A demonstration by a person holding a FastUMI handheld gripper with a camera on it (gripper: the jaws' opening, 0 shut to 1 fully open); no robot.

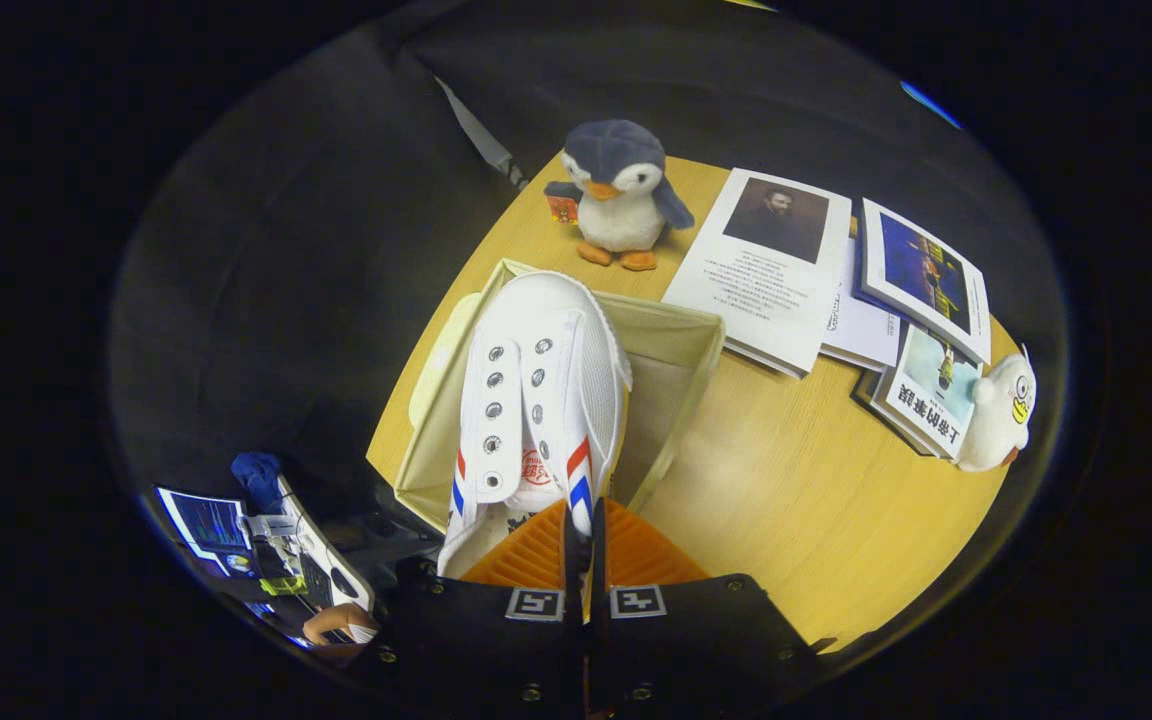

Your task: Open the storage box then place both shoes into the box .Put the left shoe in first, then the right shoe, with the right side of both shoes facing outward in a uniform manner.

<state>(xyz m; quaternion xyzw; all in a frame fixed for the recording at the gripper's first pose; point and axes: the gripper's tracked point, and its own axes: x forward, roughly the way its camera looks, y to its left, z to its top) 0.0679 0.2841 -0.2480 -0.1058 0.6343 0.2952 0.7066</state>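
i've got my gripper (pixel 584 520) pinched on the white canvas sneaker (pixel 536 400) by its side wall, hanging over the open fabric storage box (pixel 681 345) — light, floppy upper — heel rim grips firmer.

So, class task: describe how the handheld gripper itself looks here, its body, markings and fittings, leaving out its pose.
The gripper has a wide black body dotted with small round screws. Two square black-and-white tracking markers sit side by side on its front, one per finger. The fingers carry ribbed, wedge-shaped pads. No cables or sleeve are visible.
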